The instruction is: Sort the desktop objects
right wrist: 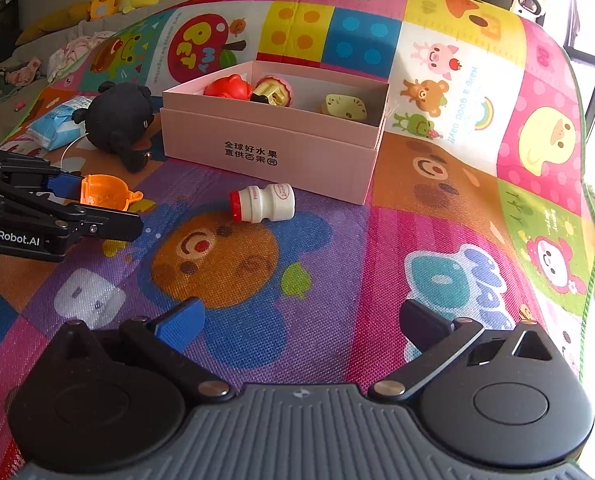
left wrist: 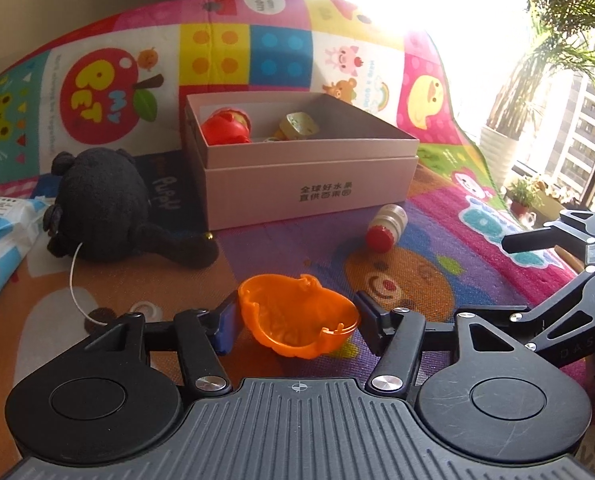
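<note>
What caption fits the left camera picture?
Left gripper holds an orange toy shell near the pink box of toys.

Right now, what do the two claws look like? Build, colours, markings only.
Both match: black linkage arms with silver pivot screws, round black hubs and a ribbed grey body bearing a small crosshair mark. The left claw and right claw each have a blue pad on one finger. The right wrist view shows white "GenRobot.AI" lettering on the left claw's side. No cables visible.
</note>
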Demonstrator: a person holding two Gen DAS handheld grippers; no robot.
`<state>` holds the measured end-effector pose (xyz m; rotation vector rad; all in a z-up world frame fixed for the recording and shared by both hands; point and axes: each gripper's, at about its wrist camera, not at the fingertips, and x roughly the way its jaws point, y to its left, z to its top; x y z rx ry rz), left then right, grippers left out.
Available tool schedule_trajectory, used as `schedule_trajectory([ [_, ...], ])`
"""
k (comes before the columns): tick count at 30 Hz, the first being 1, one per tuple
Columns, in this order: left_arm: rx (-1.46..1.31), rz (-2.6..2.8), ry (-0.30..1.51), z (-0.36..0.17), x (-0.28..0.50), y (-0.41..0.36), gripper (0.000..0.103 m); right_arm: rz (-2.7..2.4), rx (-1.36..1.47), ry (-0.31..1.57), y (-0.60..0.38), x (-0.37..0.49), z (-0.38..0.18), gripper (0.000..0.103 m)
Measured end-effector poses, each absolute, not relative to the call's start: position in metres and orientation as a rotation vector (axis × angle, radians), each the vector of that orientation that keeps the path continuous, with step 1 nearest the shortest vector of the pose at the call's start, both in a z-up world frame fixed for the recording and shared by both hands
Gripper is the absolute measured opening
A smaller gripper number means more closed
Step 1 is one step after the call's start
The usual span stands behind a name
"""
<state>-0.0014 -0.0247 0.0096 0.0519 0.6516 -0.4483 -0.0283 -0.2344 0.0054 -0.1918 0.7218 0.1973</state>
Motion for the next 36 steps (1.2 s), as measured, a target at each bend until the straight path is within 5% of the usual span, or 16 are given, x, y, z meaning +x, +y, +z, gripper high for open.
schedule_trajectory([
  [6,-0.003,-0.393,0.660,0.010,-0.020,-0.006,0.064,0.248,-0.237,0.658,-0.219,-0.029,0.018,0.103],
  [8,-0.038,-0.366,0.671,0.009,-0.025,0.003,0.063,0.275,-0.255,0.655,-0.211,-0.022,0.022,0.092],
  [16,-0.054,-0.361,0.662,0.010,-0.031,0.007,0.068,0.292,-0.225,0.710,-0.197,0.026,0.017,0.075],
  [22,-0.070,-0.366,0.660,0.009,-0.030,0.009,0.077,0.306,-0.144,0.775,-0.201,0.046,0.014,0.045],
  [29,-0.070,-0.372,0.656,0.009,-0.031,0.010,0.081,0.334,-0.165,0.742,-0.205,0.015,0.031,0.045],
  [36,-0.016,-0.374,0.653,0.011,-0.033,0.001,0.063,0.358,-0.148,0.757,-0.221,-0.027,0.047,0.045],
])
